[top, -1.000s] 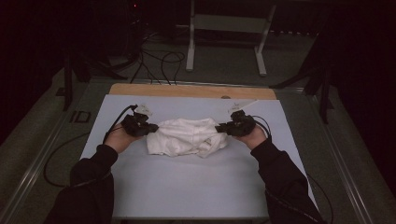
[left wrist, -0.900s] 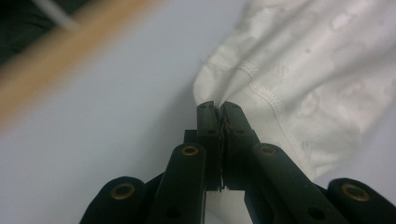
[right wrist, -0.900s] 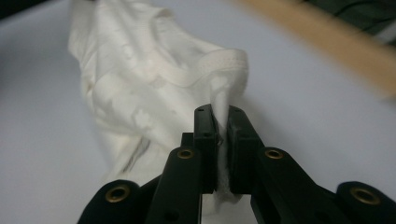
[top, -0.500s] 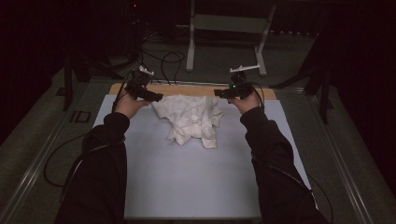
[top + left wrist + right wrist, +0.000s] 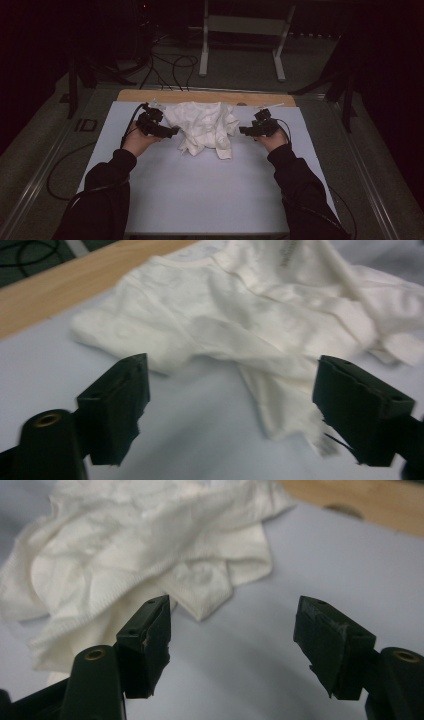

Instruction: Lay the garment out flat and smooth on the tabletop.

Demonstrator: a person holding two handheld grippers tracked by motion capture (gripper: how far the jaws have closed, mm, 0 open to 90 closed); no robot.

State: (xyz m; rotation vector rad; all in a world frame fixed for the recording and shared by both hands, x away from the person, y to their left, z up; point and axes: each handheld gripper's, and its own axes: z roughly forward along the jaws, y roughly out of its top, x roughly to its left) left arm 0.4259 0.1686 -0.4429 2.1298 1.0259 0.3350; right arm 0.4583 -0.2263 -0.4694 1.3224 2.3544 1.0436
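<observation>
A crumpled white garment (image 5: pixel 204 127) is seen lying loose on the pale sheet (image 5: pixel 200 195) that covers the bench, near the far edge, where a strip of bare wood (image 5: pixel 150 95) is left showing. The left tool (image 5: pixel 172 133) is held just beside the garment's left edge. In the left gripper view its jaws are set wide, with bare sheet between them and the garment (image 5: pixel 250 315) spread beyond the tips; nothing is gripped.

The right tool (image 5: pixel 243 131) is held near the garment's right edge, pointing toward it. In the right gripper view its jaws are also parted, having just been closing a little, and no cloth is caught between them; a folded corner of the garment (image 5: pixel 150 545) lies just ahead of the tips.
</observation>
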